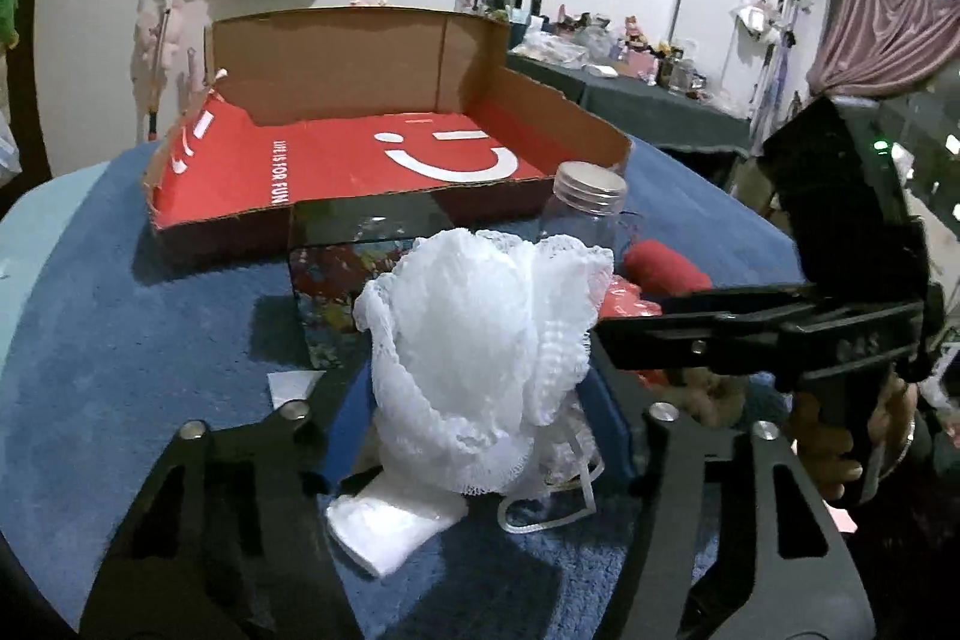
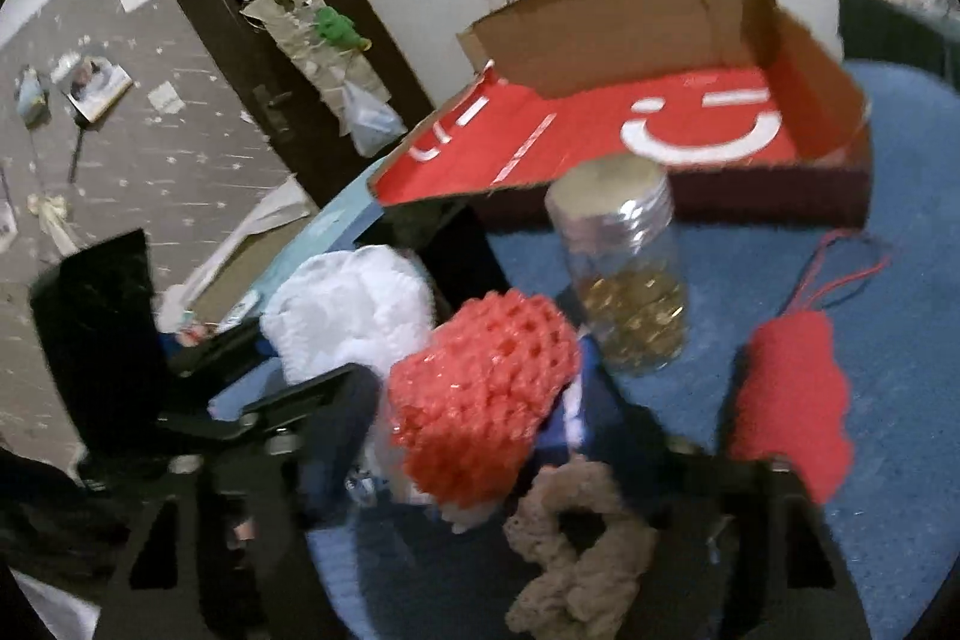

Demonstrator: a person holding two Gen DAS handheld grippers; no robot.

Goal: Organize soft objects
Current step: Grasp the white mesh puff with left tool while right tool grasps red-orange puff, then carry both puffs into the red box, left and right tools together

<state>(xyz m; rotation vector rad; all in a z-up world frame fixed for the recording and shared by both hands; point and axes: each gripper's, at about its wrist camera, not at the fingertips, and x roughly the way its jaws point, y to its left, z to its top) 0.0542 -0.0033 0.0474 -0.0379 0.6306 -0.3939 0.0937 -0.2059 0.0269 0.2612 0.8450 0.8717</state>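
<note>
Both grippers are matte black plastic, the left gripper [image 1: 480,418] with slotted arms and round silver screws behind its jaws. The right gripper [image 1: 606,340] has a boxy black housing.

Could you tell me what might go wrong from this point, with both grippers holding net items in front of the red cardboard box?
1. The clear jar stands between the grippers and the red cardboard box; carrying the orange net forward could knock it over.
2. The white mesh puff trails a cord loop that could snag on the left gripper.
3. The right gripper and the left one work close together and may collide.
</note>
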